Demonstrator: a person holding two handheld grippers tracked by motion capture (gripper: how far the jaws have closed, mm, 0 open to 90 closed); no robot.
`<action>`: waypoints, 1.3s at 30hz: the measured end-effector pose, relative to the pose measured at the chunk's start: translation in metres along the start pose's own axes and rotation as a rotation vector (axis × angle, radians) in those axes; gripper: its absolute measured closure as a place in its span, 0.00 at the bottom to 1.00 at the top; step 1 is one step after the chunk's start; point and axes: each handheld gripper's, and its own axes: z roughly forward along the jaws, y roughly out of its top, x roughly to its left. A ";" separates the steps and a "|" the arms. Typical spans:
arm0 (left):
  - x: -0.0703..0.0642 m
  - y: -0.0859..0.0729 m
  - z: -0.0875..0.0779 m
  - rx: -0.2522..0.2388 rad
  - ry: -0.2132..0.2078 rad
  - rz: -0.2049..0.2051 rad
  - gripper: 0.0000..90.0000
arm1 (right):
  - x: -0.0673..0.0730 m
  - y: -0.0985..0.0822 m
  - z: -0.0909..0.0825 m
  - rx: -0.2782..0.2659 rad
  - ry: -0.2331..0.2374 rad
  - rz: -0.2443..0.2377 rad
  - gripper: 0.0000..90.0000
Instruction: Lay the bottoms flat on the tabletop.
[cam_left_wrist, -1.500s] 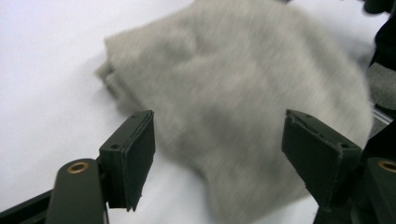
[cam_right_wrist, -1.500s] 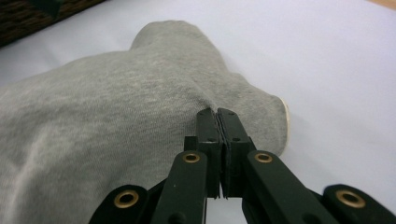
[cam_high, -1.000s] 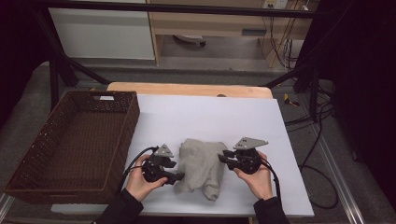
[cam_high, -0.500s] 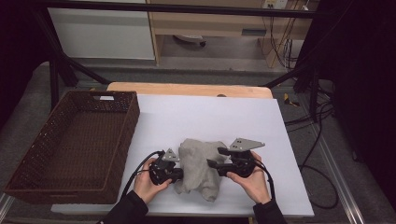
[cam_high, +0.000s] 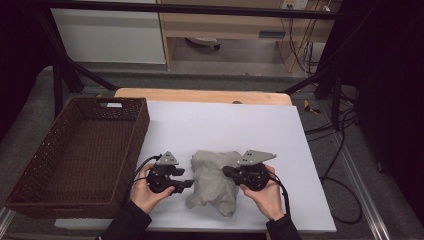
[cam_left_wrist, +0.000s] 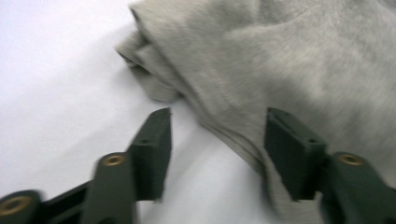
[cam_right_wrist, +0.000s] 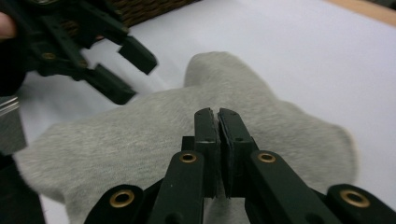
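A crumpled grey cloth lies on the white table top between my two hands. My left gripper sits at the cloth's left edge. In the left gripper view its jaws stand open and have just been opening. The cloth's hem lies between them, untouched by the pads. My right gripper rests on the cloth's right side. In the right gripper view its jaws are shut together over the cloth, with no fold seen between them. The left gripper shows beyond, open.
A dark wicker basket stands along the table's left side, close to my left hand. The table's wooden far edge lies behind the white sheet. Cables trail on the floor at the right.
The left gripper pushed into the cloth's left edge, then drew back a little with its jaws apart. The right gripper slid left onto the cloth and shut.
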 end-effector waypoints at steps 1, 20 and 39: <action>0.001 0.001 -0.004 -0.016 0.013 0.000 0.37 | -0.009 -0.001 -0.007 -0.040 -0.041 0.027 0.97; -0.006 0.004 -0.004 0.010 0.018 0.049 0.19 | -0.040 -0.011 -0.034 -0.051 -0.159 0.096 0.63; 0.000 0.001 -0.019 0.018 0.061 0.056 0.07 | 0.012 0.003 0.029 0.130 -0.044 -0.103 0.89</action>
